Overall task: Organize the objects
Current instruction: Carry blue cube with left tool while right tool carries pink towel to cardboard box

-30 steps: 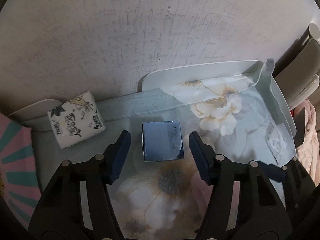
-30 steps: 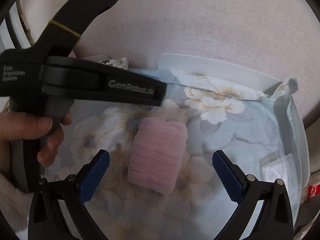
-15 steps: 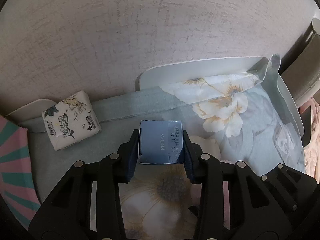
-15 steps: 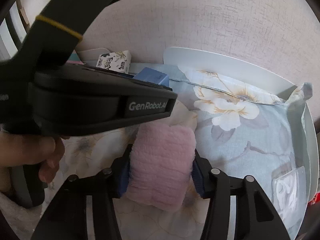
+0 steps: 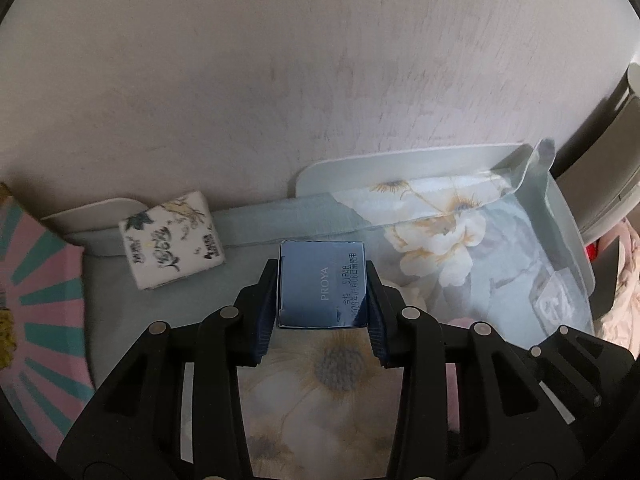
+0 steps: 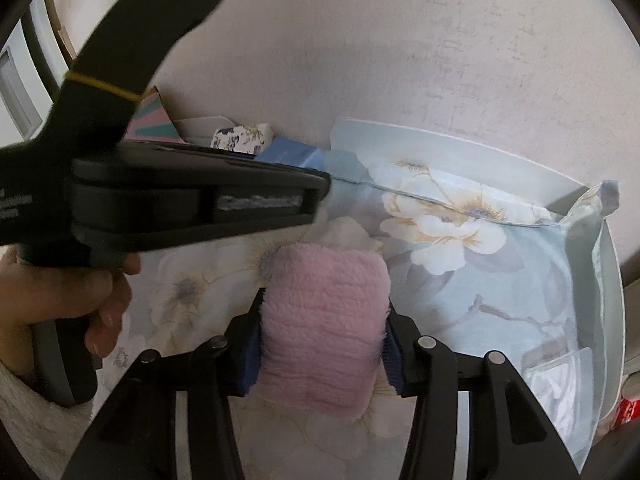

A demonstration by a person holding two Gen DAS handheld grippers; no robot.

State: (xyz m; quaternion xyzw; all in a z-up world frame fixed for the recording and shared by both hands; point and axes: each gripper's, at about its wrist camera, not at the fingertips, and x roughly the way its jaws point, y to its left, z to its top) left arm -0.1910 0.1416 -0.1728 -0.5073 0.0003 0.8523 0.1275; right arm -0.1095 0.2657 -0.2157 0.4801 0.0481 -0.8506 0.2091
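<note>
A: Gripping both at once: the left gripper [image 5: 322, 300] is clamped on the blue box [image 5: 322, 285], mid-frame in the left wrist view, and the right gripper [image 6: 322, 340] squeezes the pink towel [image 6: 322, 328], centre-low in its view.

B: How should they come up?

A: Straight up, I'd say, keeping the box level; its faces look slick and could slip. The towel is soft, so the pads sink in and should hold.

B: Anything around?

A: A tissue pack [image 5: 170, 240] lies just left of the box, by the wall. A clear packet [image 5: 556, 304] sits at the right edge of the floral cloth [image 5: 432, 232], inside the tray [image 5: 400, 164].

B: Obstacles?

A: The left tool's body, held by a hand [image 6: 68, 296], crosses the left of the right wrist view close above the towel. The two could collide, so spread them apart.
</note>
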